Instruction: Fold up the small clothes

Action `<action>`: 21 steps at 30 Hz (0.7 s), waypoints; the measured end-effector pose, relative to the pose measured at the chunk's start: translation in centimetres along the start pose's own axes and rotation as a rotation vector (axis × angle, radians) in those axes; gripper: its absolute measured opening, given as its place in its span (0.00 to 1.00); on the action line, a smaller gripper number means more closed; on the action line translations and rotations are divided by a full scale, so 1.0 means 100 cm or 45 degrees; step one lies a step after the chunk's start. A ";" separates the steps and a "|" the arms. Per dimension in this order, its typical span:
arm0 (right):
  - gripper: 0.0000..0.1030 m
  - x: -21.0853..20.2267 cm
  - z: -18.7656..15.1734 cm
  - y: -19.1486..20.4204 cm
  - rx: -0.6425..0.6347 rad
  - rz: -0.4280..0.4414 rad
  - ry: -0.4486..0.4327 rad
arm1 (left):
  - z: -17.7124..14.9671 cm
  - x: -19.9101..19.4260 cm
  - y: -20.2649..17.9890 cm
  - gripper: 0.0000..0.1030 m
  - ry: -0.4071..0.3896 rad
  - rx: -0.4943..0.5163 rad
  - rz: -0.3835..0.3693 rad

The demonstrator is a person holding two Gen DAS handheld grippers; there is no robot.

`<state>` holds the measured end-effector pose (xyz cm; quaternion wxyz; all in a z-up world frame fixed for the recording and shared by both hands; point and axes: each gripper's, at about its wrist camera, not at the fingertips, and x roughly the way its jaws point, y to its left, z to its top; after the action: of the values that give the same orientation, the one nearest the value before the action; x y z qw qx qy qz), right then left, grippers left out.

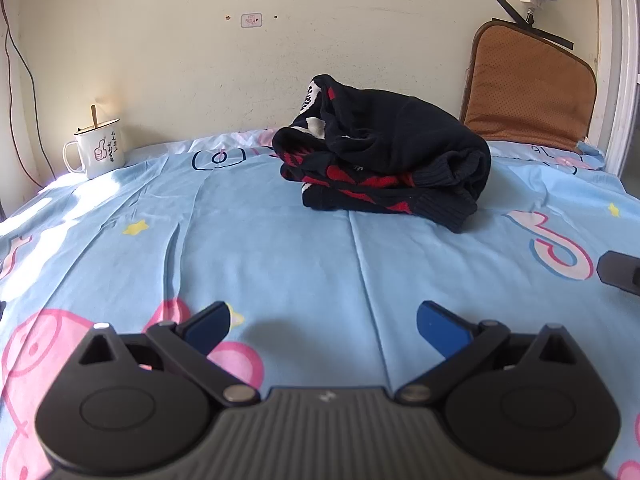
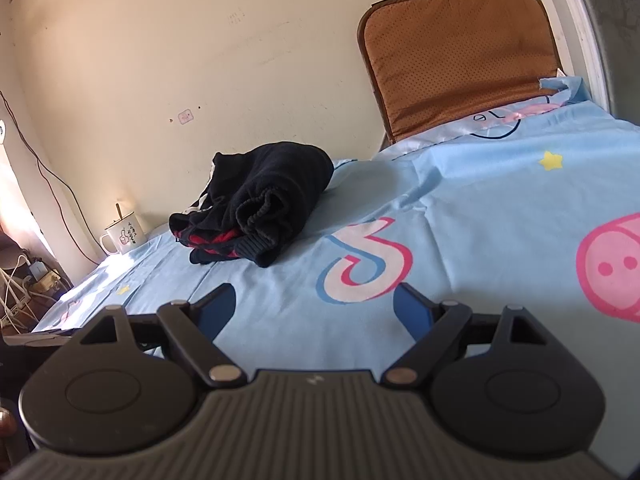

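Note:
A black sweater with red and white pattern [image 1: 384, 160] lies folded in a thick bundle on the light blue cartoon sheet [image 1: 280, 248], near the far wall. It also shows in the right wrist view [image 2: 256, 204], ahead and to the left. My left gripper [image 1: 322, 326] is open and empty, low over the sheet, well short of the sweater. My right gripper [image 2: 314, 306] is open and empty over the sheet, to the right of the sweater. Part of the right gripper [image 1: 620, 272] shows at the right edge of the left wrist view.
A white enamel mug [image 1: 96, 152] with a stick in it stands at the far left corner by the wall; it also shows in the right wrist view [image 2: 122, 238]. A brown cushion [image 1: 528, 92] leans on the wall at the far right. Cables hang at the left.

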<state>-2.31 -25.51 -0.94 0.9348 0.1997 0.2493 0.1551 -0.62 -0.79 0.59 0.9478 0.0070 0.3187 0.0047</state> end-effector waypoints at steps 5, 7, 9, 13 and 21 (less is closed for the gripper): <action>0.86 0.000 0.000 0.000 0.000 -0.001 0.000 | 0.000 -0.001 0.000 1.00 -0.005 0.005 0.004; 0.86 0.000 0.000 0.000 0.000 -0.001 0.000 | 0.000 -0.001 0.000 1.00 -0.008 0.007 0.006; 0.86 0.000 0.000 0.000 0.000 -0.001 0.000 | 0.000 -0.002 0.000 1.00 -0.011 0.009 0.008; 0.86 0.001 0.000 0.000 0.000 -0.001 0.000 | 0.000 -0.003 0.000 1.00 -0.016 0.013 0.011; 0.86 0.001 0.000 0.000 0.000 0.001 0.000 | 0.000 -0.005 -0.001 1.00 -0.028 0.024 0.022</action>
<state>-2.27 -25.51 -1.01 0.9348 0.1996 0.2493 0.1554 -1.01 -0.87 0.83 0.9511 0.0186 0.3083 0.0098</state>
